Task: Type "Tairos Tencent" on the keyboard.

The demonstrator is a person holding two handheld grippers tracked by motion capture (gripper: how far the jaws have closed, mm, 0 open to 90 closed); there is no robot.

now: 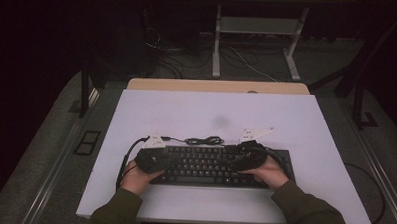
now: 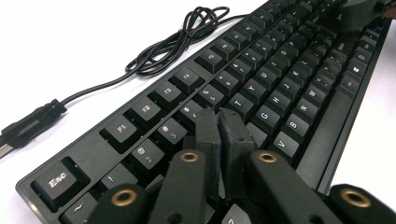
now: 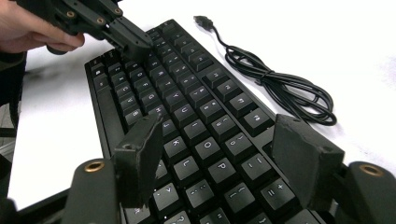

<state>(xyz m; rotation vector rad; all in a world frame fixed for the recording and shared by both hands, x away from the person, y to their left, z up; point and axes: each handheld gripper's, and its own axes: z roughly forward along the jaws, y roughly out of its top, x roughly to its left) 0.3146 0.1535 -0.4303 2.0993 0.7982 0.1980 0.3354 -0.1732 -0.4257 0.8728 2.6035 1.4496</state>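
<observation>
Left gripper (image 2: 219,122), jaws closed empty, presses keyboard (image 2: 261,79) keys at 9 o'clock; right gripper (image 3: 219,154) hovers half-open, empty. Tap one key squarely.

A white table (image 1: 216,112) carries a black keyboard (image 1: 209,166) near its front edge; the keyboard's black cable (image 1: 204,140) lies coiled on the tabletop just behind the keyboard, its plug resting beside the keyboard's left end

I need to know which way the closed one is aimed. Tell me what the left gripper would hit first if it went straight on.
Probably the keyboard: the left gripper, jaws shut, points down at the upper-left letter keys and looks nearly on them. Whether it touches them already is unclear.
</observation>
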